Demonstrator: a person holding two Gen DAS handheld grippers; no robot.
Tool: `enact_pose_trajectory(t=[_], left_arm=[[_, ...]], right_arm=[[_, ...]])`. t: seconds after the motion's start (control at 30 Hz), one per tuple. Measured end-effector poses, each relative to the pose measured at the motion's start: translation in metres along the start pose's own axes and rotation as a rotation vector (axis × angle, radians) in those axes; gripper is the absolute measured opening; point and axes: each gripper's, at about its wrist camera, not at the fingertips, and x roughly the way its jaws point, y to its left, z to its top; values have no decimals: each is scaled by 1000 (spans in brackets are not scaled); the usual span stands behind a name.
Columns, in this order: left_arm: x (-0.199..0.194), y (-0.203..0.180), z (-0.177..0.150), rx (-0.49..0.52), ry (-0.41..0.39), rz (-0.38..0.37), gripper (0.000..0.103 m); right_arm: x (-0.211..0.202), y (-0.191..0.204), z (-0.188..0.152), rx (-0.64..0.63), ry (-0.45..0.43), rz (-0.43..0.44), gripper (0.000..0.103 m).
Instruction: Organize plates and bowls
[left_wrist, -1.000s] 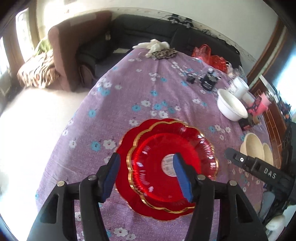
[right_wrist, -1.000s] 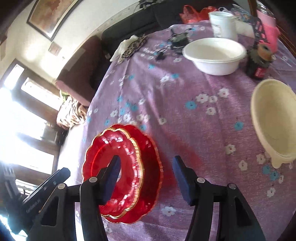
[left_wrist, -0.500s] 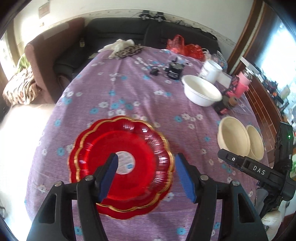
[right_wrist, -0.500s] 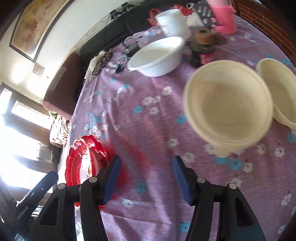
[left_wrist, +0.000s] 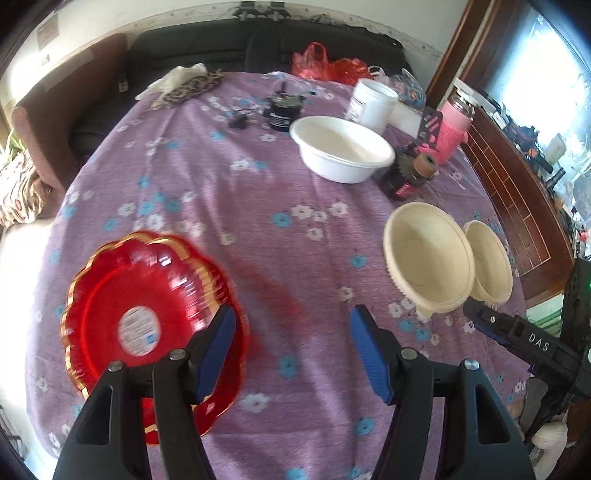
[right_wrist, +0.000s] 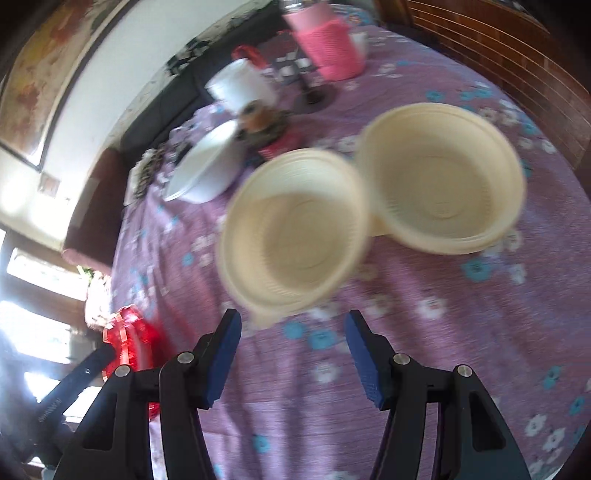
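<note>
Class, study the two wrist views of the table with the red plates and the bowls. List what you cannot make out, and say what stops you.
- Red plates, left wrist view: motion blur, and the left gripper covers the near edge; the count is unclear.
- Plate label, left wrist view: print too small and blurred.
- Red plates, right wrist view: partly hidden by the other gripper, washed out by window glare.
- Cream bowls, right wrist view: blurred; single or stacked is unclear.

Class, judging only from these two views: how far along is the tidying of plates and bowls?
Done: the red plates sit stacked. In hand: nothing; the left gripper and right gripper are open and empty. Left: the two cream bowls stand side by side, unstacked, and the white bowl stands apart.
</note>
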Motion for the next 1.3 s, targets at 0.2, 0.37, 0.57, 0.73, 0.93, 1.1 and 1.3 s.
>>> enact_pose_trajectory(t=[0.2,0.37,0.57,0.73,0.93,1.1,1.3], left_arm=[[39,-39,27,32,22,-20,64],[82,-58,49,10,66,-56,64],[121,-71,68,-11,103,-64,63],[144,-81,73,0,143,-73,63],[161,-86,71,9,178,-96,58],[163,-95,66,44,206,-120,14],[139,-91,63,41,160,-122,12]], right_arm=[[16,-22,18,28,32,-28,62],[32,-25,28,8,53,-38,62],[49,-20,36,-20,66,-45,62],[57,-17,39,-22,73,-46,62],[62,-14,40,-30,76,-51,57],[66,-8,40,-29,89,-48,34],[63,-2,38,-32,75,-44,25]])
